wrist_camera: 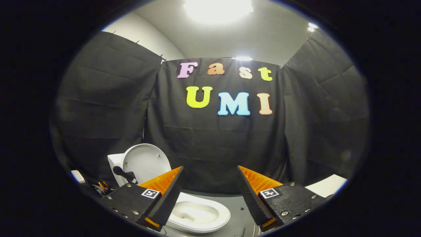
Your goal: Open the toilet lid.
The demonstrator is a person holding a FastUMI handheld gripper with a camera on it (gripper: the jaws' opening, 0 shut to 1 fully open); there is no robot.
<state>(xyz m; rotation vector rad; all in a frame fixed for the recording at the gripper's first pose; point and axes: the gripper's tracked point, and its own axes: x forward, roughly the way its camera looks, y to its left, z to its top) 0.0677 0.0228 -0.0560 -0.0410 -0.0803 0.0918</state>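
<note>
Looking forward along the claw (210,191), the two fingers stand spread wide apart with nothing between them; it grips nothing and touches nothing. Below and beyond the left finger sits the toilet (197,214) on a grey floor (238,214), in front of the black cloth wall of the booth. Its lid (144,163) is already raised: it stands upright, leaning back against the white tank (115,164) behind it, its pale rounded underside facing the claw. The seat ring and the bowl below lie uncovered, the bowl's hollow open to view just past the left fingertip. The left finger hides part of the near side of the bowl and the hinge area, so how the lid meets the seat cannot be told.

Judging from this, the task looks done: the lid is up and seems to rest there on its own, well apart from the claw. Nothing appears left but to draw away.

The toilet is white and glossy, with a smooth oval lid. A dark handle-like piece (123,174) sits beside the tank; what it is cannot be made out.
</note>
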